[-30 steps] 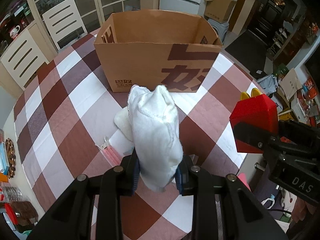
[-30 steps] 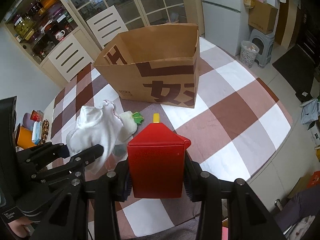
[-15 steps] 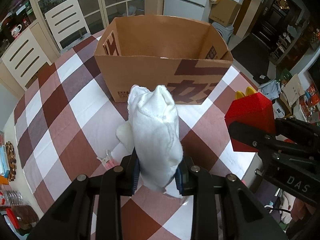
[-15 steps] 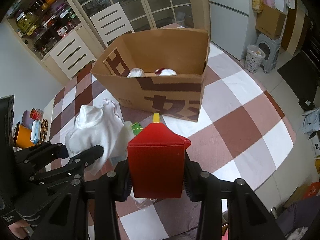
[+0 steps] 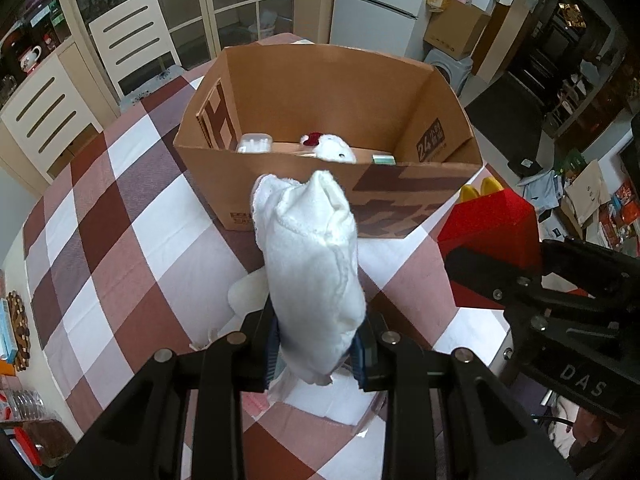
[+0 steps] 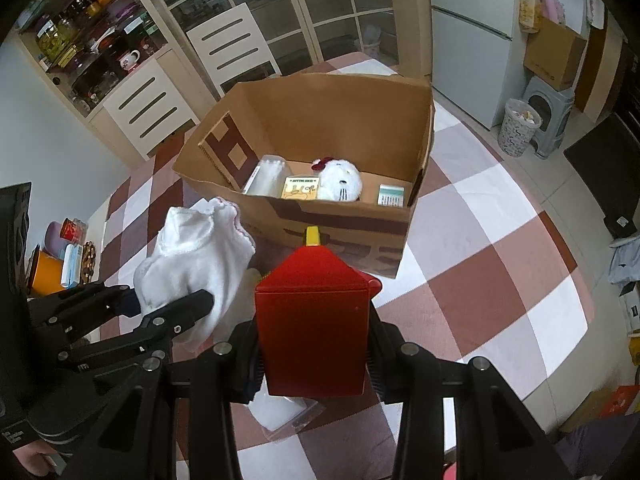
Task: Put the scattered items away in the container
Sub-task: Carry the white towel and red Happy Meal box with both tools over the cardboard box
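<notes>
- Since the earlier frame, both loads had closed on the cardboard box [image 6: 332, 216]; its contents now showed.
- Left hand-held gripper [image 5: 318, 354] clamped the white cloth [image 5: 312, 264], short of the box's near wall.
- Right hand-held gripper [image 6: 314, 364] held the red carton [image 6: 314, 320] beside it.
- Step judged: carrying. Next: clear the wall, then release inside.

Cardboard box [image 6: 344, 216]: open-topped, brown with dark red print, upright on the checked desk [image 6: 480, 272]. Inside the box, on its floor: a clear plastic case [image 6: 267, 174] at the left, a small yellow card [image 6: 301, 188] beside it, a white plush toy with a red bow [image 6: 340, 179] in the middle, a small green-and-white packet [image 6: 390, 195] at the right. White cloth [image 5: 316, 268]: bunched, standing up in front of the box's near wall, raised off the desk. Red box with a peaked top and yellow tip [image 6: 314, 312]: upright, in front of the box's near wall, to the right of the cloth.
</notes>
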